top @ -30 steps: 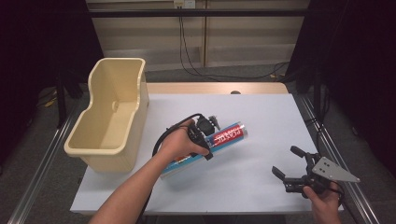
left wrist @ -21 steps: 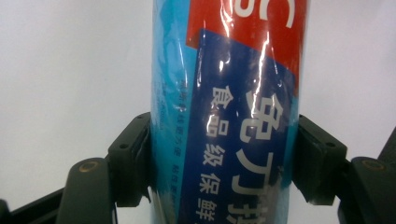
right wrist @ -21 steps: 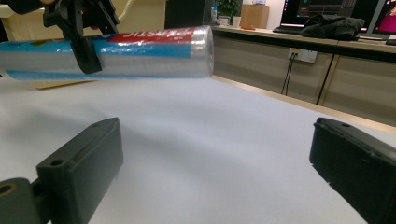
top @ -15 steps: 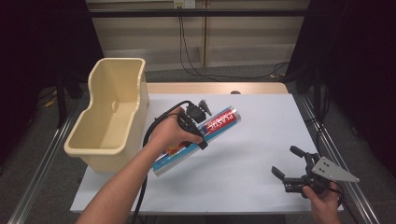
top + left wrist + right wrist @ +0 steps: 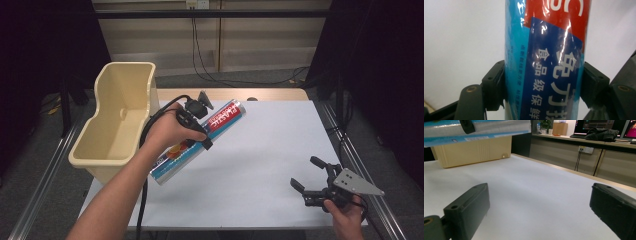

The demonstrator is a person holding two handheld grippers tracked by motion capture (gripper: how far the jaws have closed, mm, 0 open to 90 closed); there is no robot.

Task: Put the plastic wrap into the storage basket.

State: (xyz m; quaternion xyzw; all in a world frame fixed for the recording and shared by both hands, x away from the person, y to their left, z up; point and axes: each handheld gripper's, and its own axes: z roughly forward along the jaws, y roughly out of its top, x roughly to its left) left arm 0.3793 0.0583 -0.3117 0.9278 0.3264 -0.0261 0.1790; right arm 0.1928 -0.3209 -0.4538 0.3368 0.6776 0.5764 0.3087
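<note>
Left forearm reaches in from bottom left; left gripper (image 5: 196, 121) has fingers (image 5: 495, 86) clamped across middle of plastic-wrap roll (image 5: 200, 141). Roll held tilted above counter (image 5: 270, 150), just beside beige bin (image 5: 117, 125). Right gripper (image 5: 312, 180) low at near right corner of counter, fingers apart, holding nothing. Counter white; dark curtains at both sides, cables along back wall. Left gripper view: Chinese print on roll's label. Right gripper view: monitors on far desk.
</note>
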